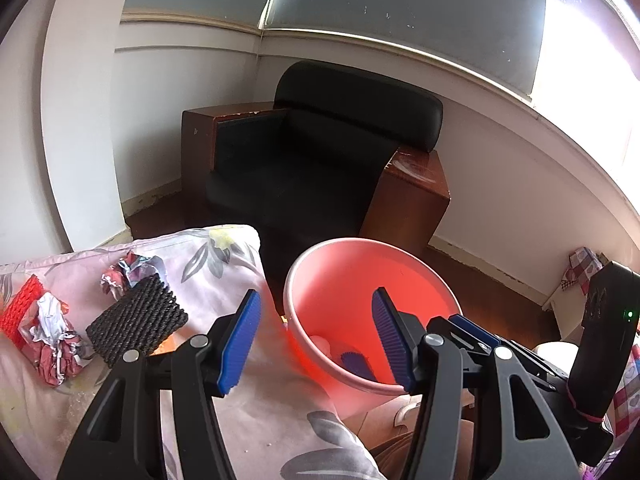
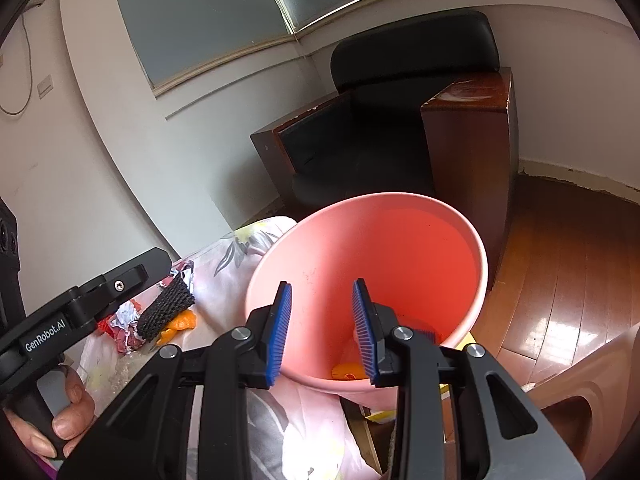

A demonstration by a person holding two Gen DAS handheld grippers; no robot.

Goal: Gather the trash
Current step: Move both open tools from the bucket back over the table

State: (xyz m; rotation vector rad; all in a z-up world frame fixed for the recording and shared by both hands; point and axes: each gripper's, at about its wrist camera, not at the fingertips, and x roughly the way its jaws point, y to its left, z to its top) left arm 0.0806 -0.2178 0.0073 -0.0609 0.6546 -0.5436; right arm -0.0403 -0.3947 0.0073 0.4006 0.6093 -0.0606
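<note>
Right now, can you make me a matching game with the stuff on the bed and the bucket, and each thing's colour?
Things:
1. bucket
2. foam net
3. peel
4. gripper pads

Colours:
A. blue
B. orange
C. pink
D. black

Pairs: 1-C, 2-D, 3-B, 4-A

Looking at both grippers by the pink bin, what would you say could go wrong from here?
1. The pink bin looks tilted at the edge of the floral bedding; a knock might tip it.
2. The left gripper and right gripper, both open and empty, sit close together and may collide.
3. The black foam mesh covers orange peel, easy to overlook.
</note>
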